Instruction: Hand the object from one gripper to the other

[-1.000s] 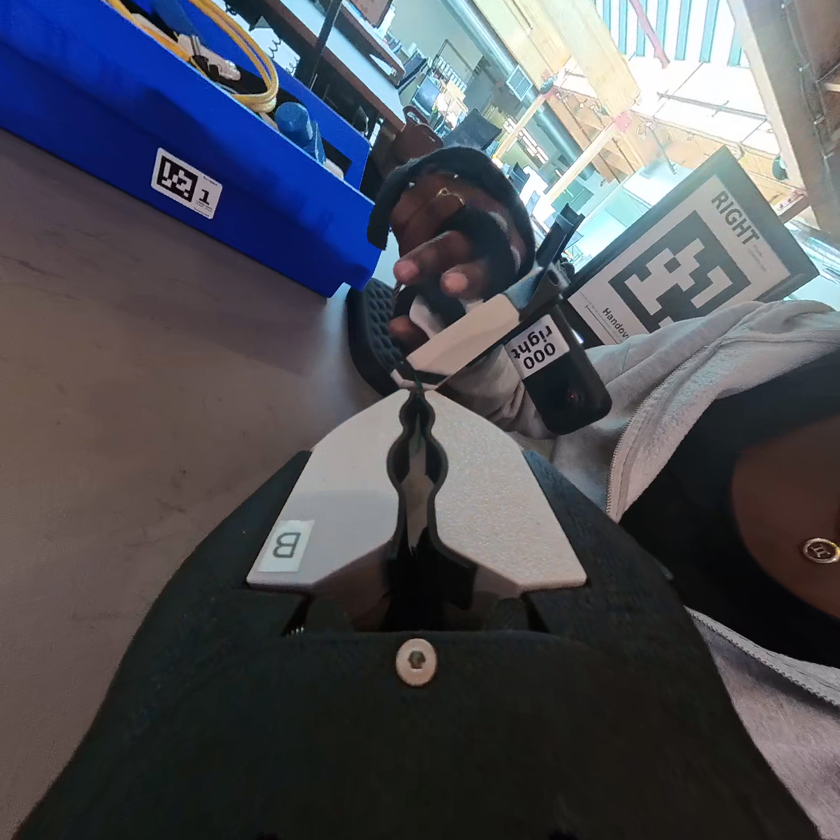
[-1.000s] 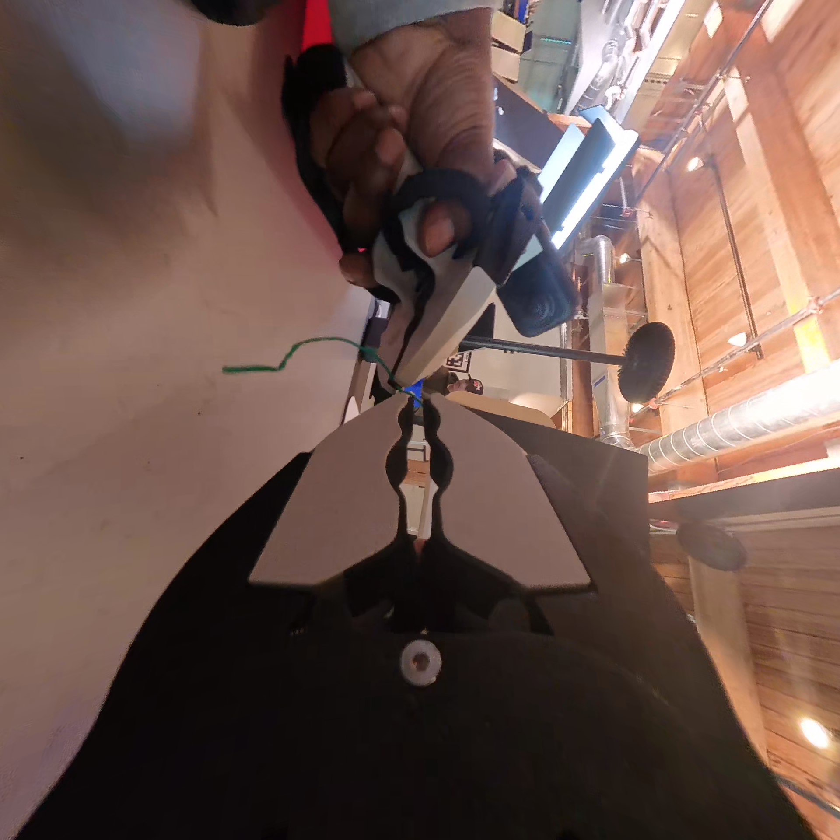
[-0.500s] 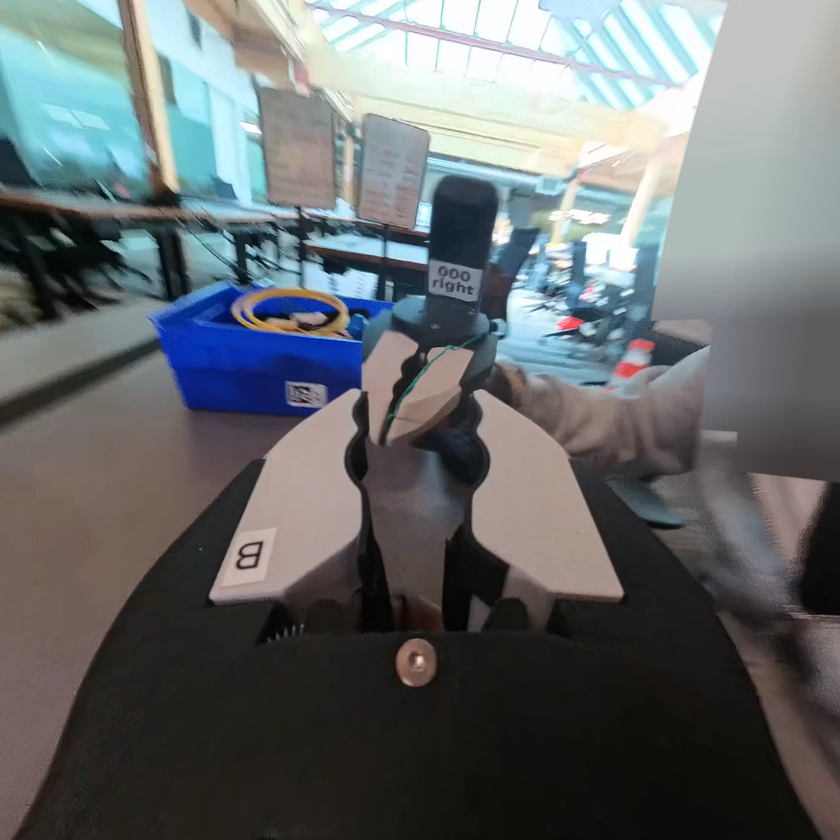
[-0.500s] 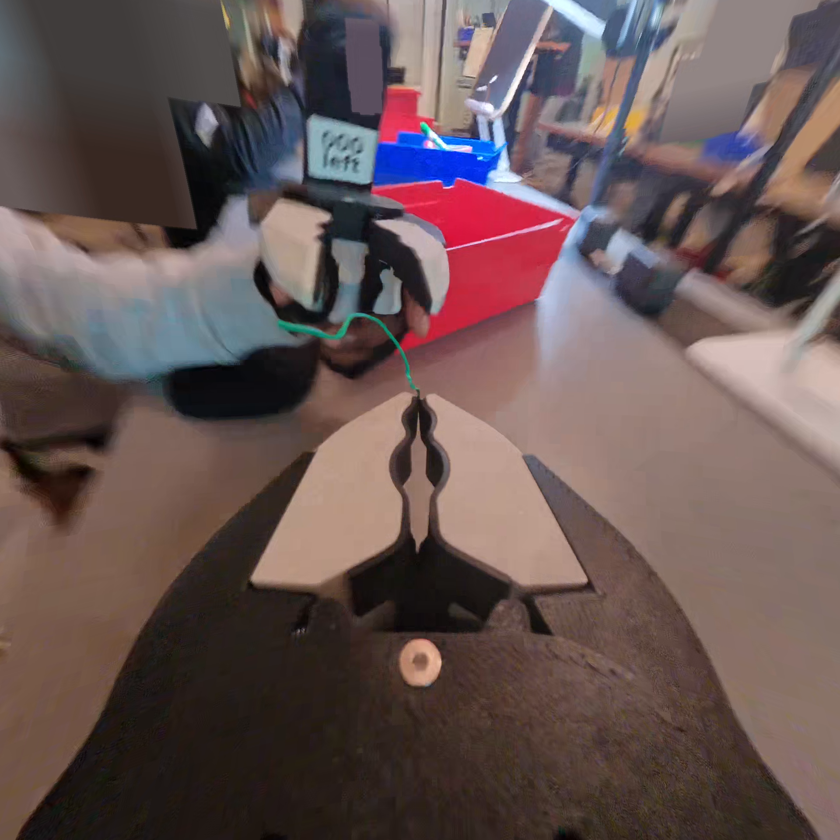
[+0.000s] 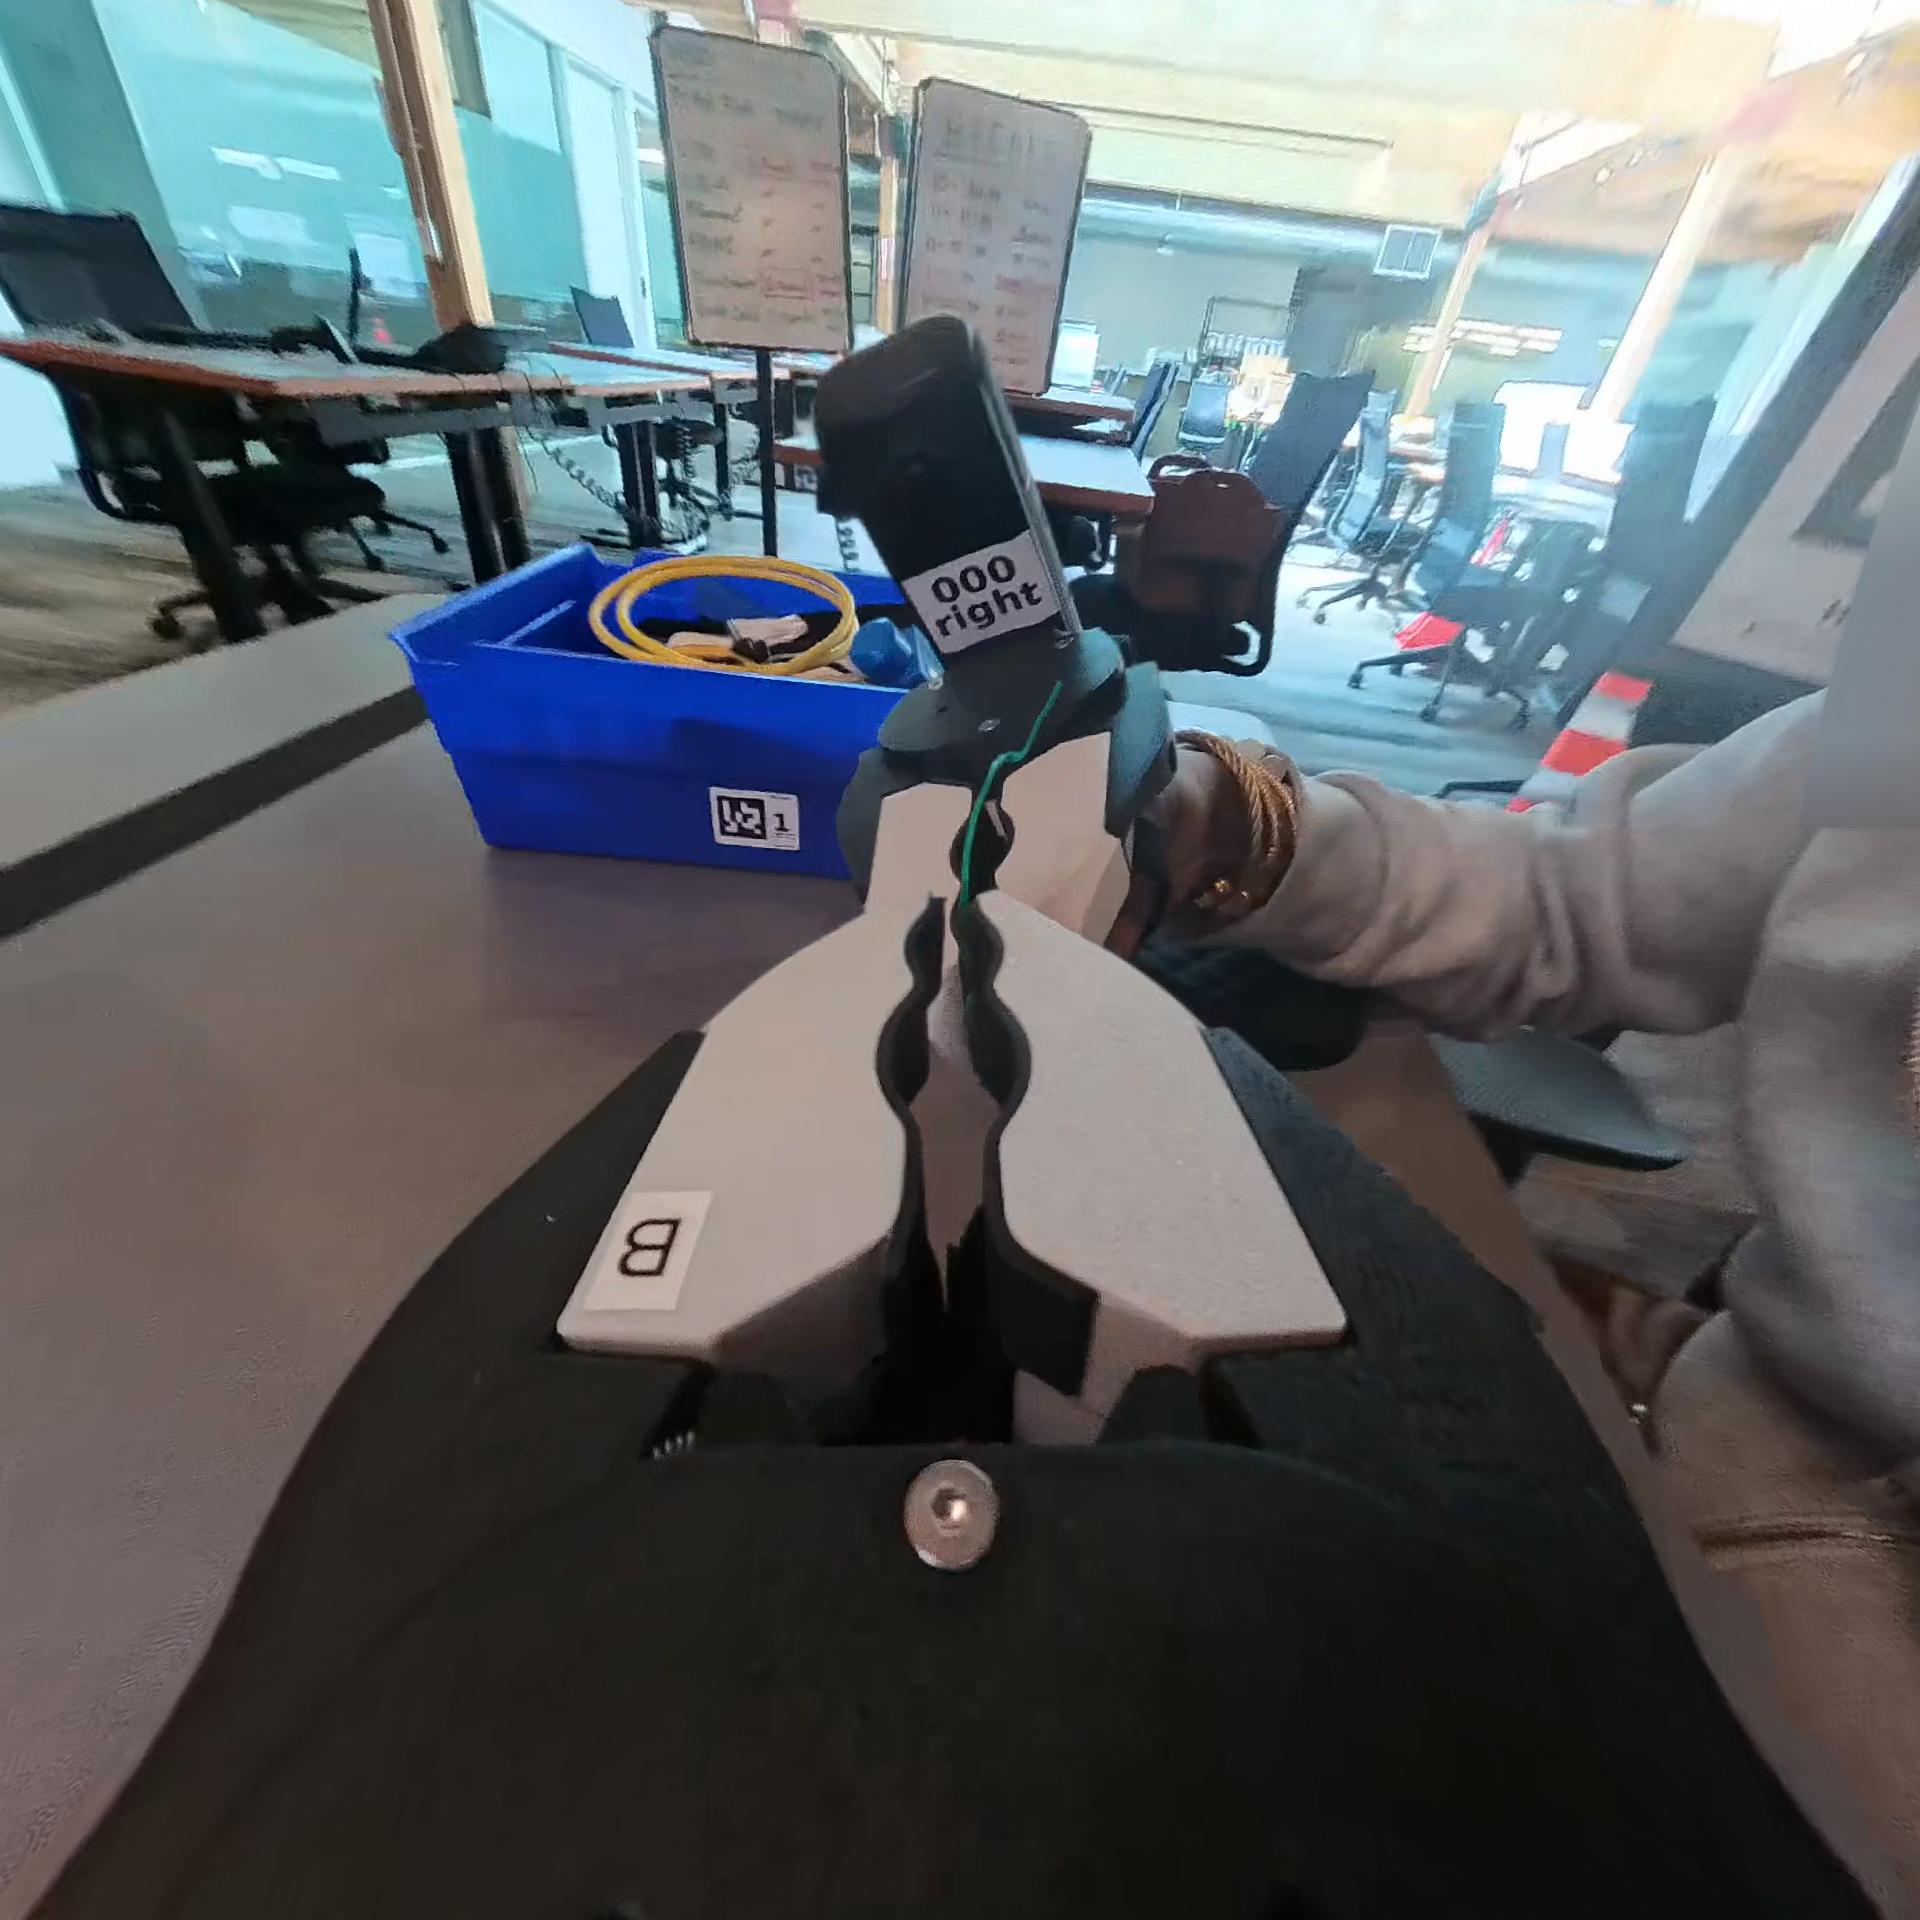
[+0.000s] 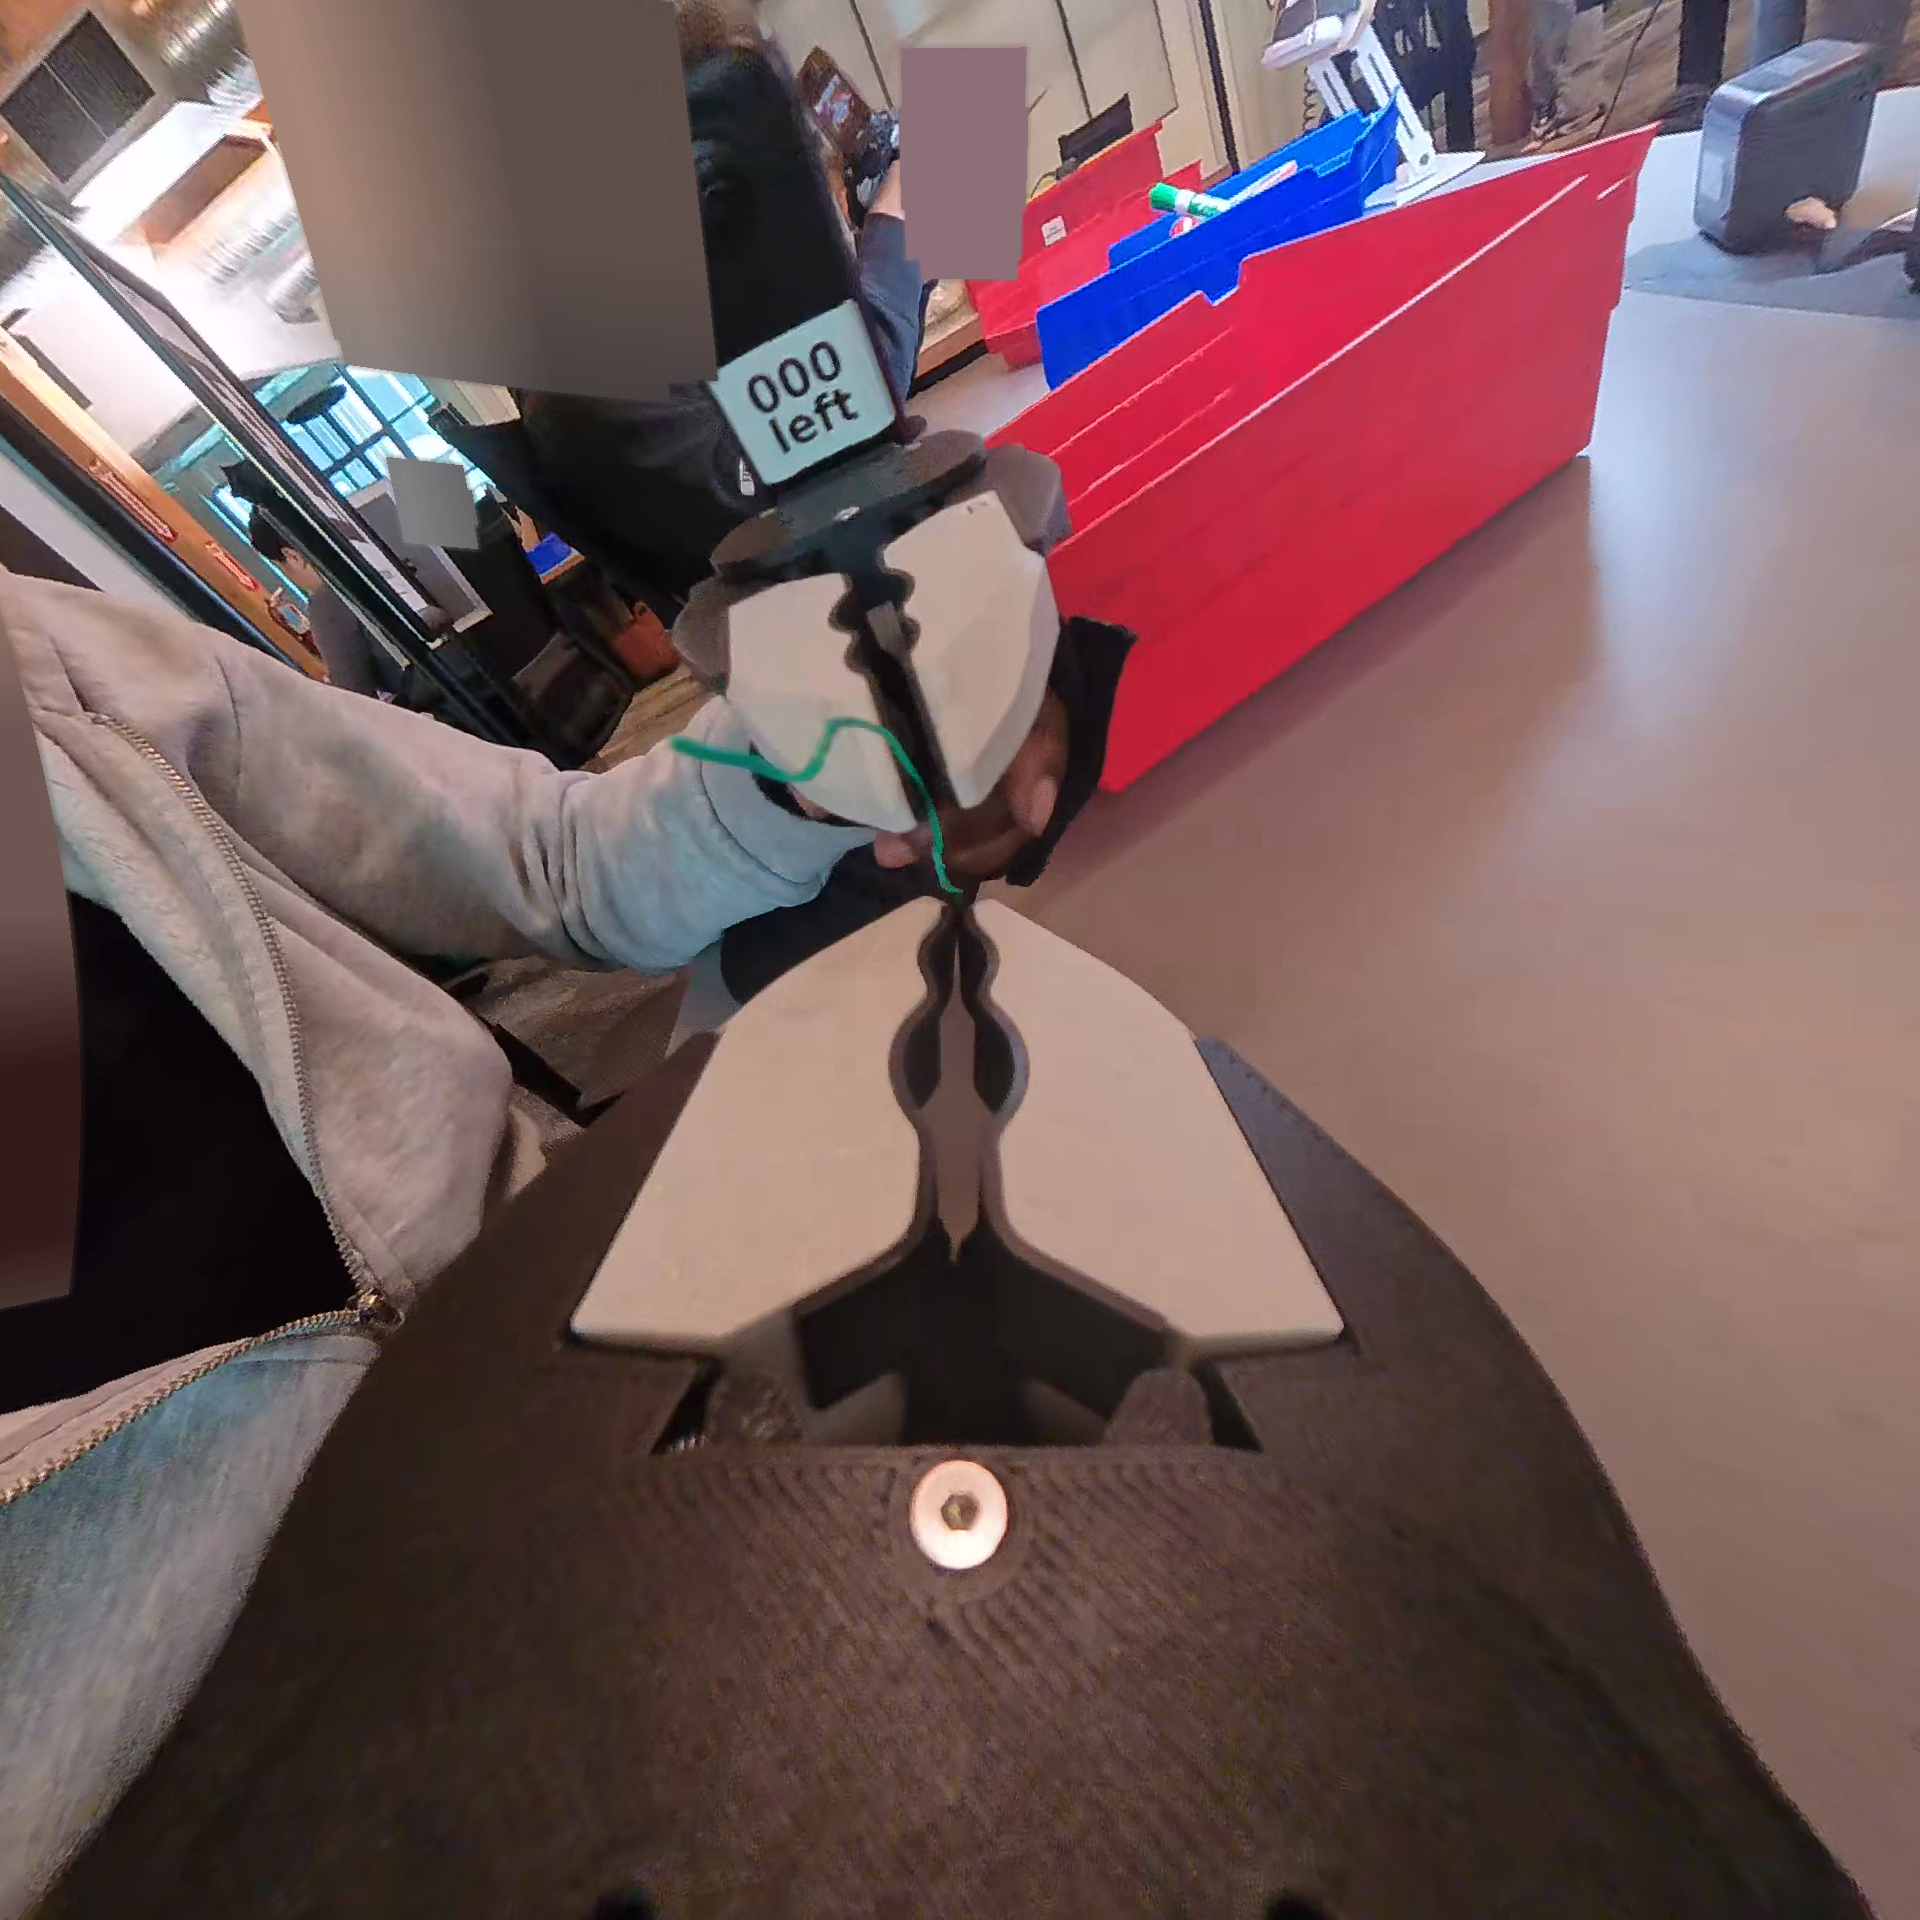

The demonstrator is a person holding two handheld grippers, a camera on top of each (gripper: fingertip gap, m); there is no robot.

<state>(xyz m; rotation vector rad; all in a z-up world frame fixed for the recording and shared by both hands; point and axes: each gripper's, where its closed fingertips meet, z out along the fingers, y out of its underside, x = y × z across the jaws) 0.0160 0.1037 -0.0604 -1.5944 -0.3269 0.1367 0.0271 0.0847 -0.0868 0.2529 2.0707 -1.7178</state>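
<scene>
Green wire (image 6: 940,862) pinched at right gripper (image 6: 958,906) tip, left gripper (image 5: 961,914) jaws slightly parted

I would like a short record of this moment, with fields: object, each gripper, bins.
object: thin green wire, in the air between the two grippers
right gripper: shut on one end of the wire
left gripper: slightly open, tips around the wire, not yet clamped
bins: blue bin holding a yellow cable; red bin; both on the table
</scene>
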